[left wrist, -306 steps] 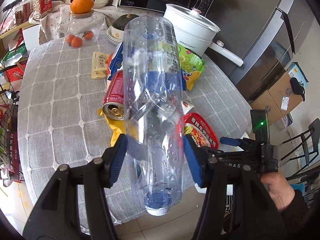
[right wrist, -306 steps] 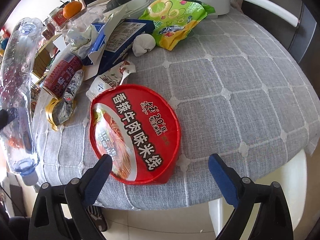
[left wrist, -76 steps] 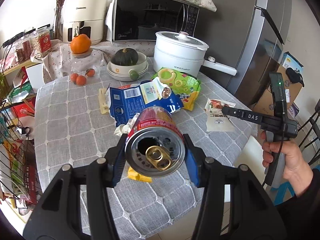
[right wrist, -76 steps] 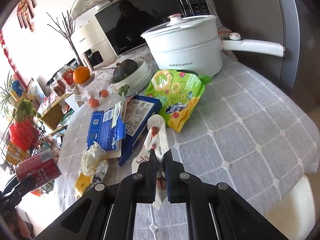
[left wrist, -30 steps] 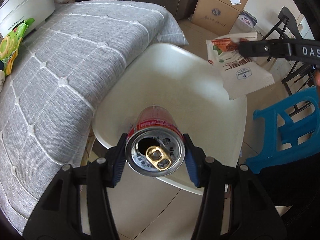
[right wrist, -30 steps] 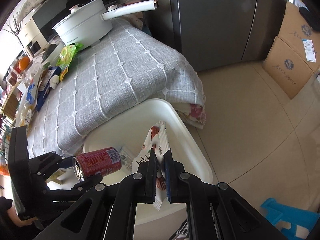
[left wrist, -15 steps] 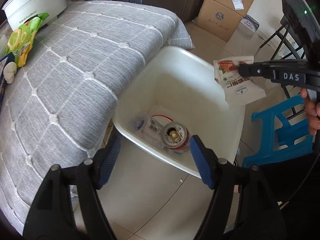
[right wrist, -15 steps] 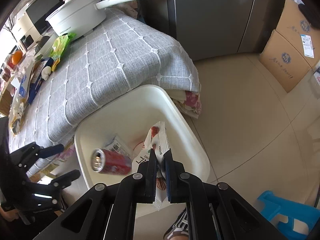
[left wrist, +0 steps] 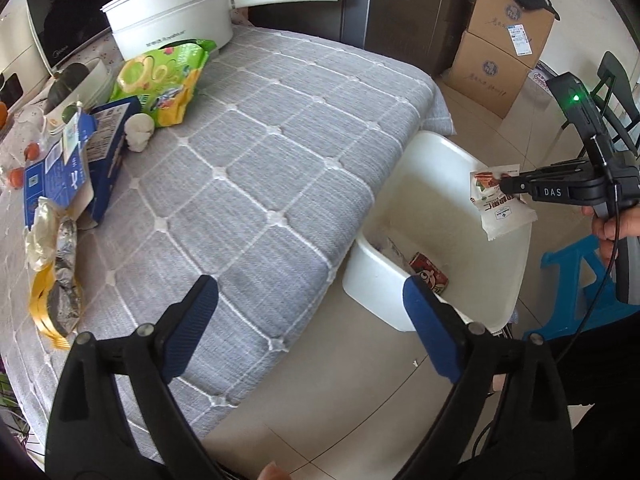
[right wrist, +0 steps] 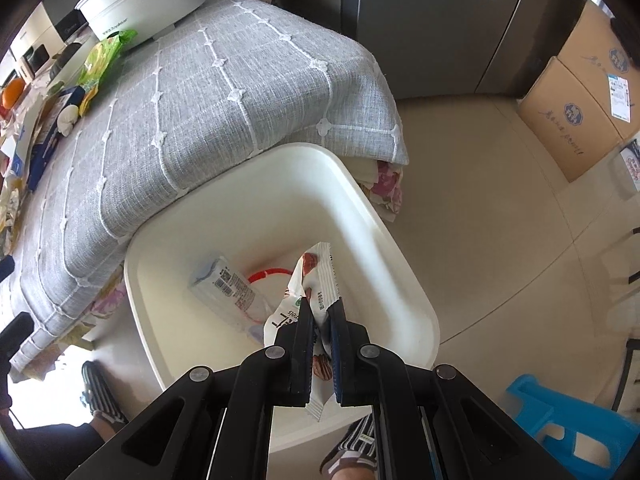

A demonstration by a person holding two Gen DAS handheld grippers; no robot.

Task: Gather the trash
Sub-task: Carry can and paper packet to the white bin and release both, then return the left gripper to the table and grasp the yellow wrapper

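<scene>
My left gripper [left wrist: 308,300] is open and empty, above the table's near edge beside the white bin [left wrist: 432,148]. A red can [left wrist: 430,276] lies in the bin. My right gripper [right wrist: 320,304] is shut on a white snack wrapper [right wrist: 316,280] and holds it over the bin [right wrist: 384,232]; the wrapper also shows in the left wrist view [left wrist: 496,204]. A clear plastic bottle [right wrist: 232,288] and a red-rimmed bowl [right wrist: 268,274] lie in the bin. A green chip bag [left wrist: 168,76], a blue carton [left wrist: 76,156], a white paper ball [left wrist: 138,132] and yellow and foil wrappers [left wrist: 52,264] lie on the table.
The grey checked tablecloth [left wrist: 260,152] covers the table. A white pot [left wrist: 172,4] with a long handle stands at the back. Cardboard boxes [left wrist: 500,40] and a blue stool [left wrist: 580,280] stand on the floor right of the bin. My feet [right wrist: 100,396] are beside the bin.
My left gripper has let the red can drop into the bin, opened, and swung back toward the table. My right gripper has stayed over the bin, shut on the wrapper.
</scene>
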